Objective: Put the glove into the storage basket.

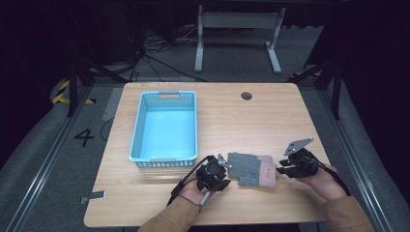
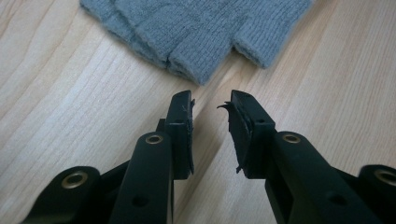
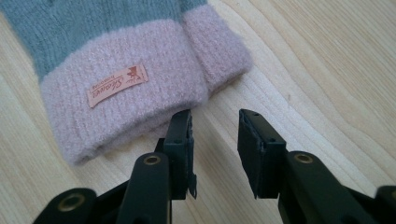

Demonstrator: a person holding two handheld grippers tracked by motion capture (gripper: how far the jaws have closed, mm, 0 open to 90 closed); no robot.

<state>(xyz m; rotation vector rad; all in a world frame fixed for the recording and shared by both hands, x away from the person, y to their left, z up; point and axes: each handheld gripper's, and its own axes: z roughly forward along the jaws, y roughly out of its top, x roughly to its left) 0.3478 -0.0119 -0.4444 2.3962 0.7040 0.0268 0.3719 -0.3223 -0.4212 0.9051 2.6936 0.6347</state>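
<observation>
1. High view: the glove pair (image 1: 251, 169) lies flat on the wooden table (image 1: 270, 116) near the front edge, between the two grippers and to the right of the blue basket (image 1: 165, 126), apart from it.
2. Handling, as a judgement: knitted fabric, light, soft and limp. It will sag and fold when lifted, and one layer may slide off the other. It is not fragile.
3. Grasp points: the grey finger ends (image 2: 196, 65) on the left side; the thick pink cuff (image 3: 126, 107), which bears a sewn label (image 3: 116, 85), on the right side. The cuff offers the firmer bite.
4. Left gripper (image 2: 212, 109): angled low toward the finger ends, jaws apart with a narrow gap, nothing between them, tips just short of the fabric.
5. Right gripper (image 3: 215, 123): angled low at the cuff edge, jaws apart and empty; its left jaw stands just beside the cuff.
</observation>
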